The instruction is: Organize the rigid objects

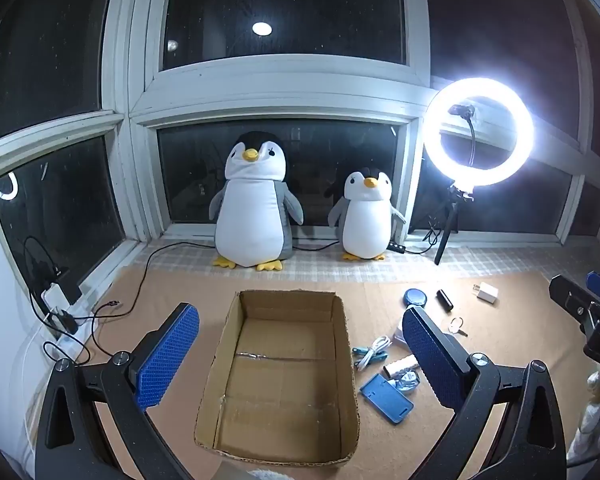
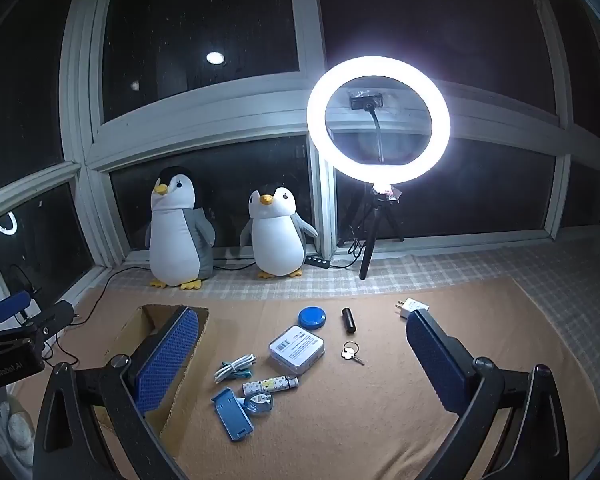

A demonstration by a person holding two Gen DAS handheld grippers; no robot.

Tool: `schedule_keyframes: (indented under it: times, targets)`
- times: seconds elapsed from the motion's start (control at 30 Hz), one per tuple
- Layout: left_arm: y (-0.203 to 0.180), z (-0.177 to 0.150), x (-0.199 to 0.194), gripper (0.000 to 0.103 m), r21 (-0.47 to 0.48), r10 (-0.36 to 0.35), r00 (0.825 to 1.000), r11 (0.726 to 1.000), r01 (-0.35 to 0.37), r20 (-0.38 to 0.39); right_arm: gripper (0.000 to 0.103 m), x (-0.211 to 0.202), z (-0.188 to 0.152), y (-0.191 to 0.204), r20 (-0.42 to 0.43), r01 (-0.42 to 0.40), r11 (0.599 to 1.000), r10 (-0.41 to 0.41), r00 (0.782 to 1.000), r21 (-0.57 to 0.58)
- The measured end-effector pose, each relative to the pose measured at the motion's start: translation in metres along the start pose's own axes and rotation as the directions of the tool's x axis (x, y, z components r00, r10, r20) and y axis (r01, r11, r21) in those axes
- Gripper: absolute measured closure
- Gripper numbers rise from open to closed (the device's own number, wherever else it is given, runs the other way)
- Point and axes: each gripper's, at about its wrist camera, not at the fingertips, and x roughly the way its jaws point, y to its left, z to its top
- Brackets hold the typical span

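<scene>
Where the brown mat (image 2: 340, 420) ends at its far edge, a pale checked cloth (image 2: 480, 272) runs to a white-framed window (image 1: 284, 92) with dark panes. Two plush penguins, large (image 1: 252, 208) and small (image 1: 365, 216), stand against the glass, and a lit ring light (image 2: 378, 118) on a small tripod stands to their right, with a black cable (image 1: 140, 280) trailing left along the mat.

An open cardboard box (image 1: 220, 380) sits empty on the mat between the spread fingers of the left gripper (image 1: 300, 360), which holds nothing. To its right lie the loose items: a blue round disc (image 2: 311, 317), a black cylinder (image 2: 349, 320), a white plug adapter (image 2: 410, 306), a key on a ring (image 2: 350, 352), a coiled white cable (image 2: 234, 367), a patterned tube (image 2: 270, 385), a blue flat holder (image 2: 232, 414) and a small clear-wrapped item (image 2: 258, 402) touching the holder.

Only the right wrist view shows the white rounded case (image 2: 296, 349) whole; in the left view a finger hides most of it. Only the left view shows the box floor. The right gripper (image 2: 302, 364) is likewise spread wide and empty, above the items. Each view catches the other gripper at its edge.
</scene>
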Motion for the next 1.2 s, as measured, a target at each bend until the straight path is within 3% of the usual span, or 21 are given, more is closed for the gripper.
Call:
schedule_keyframes:
  times: [1.2]
  targets:
    - [0.0036, 0.0011, 0.0, 0.0, 0.001, 0.013, 1.0, 1.0, -0.013, 0.0, 0.0, 0.0006, 0.0016, -0.0013, 0.018, 0.005, 1.0, -0.005, 1.0, 0.001]
